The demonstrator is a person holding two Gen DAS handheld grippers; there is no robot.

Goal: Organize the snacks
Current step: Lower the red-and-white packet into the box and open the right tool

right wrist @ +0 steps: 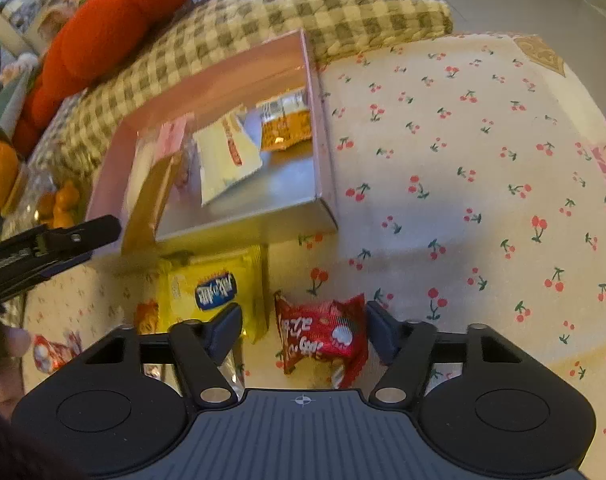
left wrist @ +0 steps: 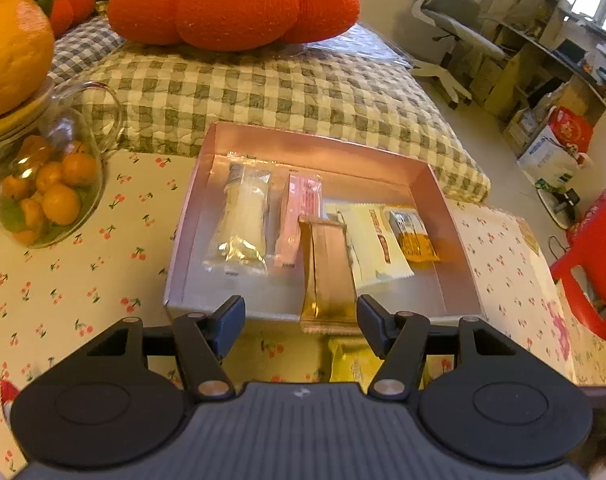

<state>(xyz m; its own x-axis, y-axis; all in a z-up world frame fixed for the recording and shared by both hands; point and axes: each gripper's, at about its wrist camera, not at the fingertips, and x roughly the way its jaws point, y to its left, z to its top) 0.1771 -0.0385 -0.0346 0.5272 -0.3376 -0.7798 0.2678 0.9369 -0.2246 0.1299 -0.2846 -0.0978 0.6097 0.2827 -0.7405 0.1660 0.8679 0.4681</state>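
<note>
Nearest to us, our right claw (right wrist: 303, 332) hangs with its jaws wide apart around a red snack packet (right wrist: 323, 338) that lies on the cherry-print table (right wrist: 443, 160); neither finger touches it. Just to its left lies a yellow snack packet (right wrist: 219, 292), close against the front wall of the pink box (right wrist: 321, 120). Our left claw (left wrist: 301, 322) also stands open, holding nothing, just before the box's near rim (left wrist: 171, 280). A gold packet (left wrist: 327, 272) leans over that rim between the jaws, its lower end hanging outside the box. Inside the box, from left to right, we see a clear packet (left wrist: 243, 224), a pink packet (left wrist: 299, 216), a pale yellow packet (left wrist: 373, 240) and an orange packet (left wrist: 415, 236). Farther left on the table stands a glass jar (left wrist: 47, 184) of small oranges. Beyond the box lies a checked quilt (left wrist: 263, 88) with a big orange cushion (left wrist: 235, 4) on it.
</note>
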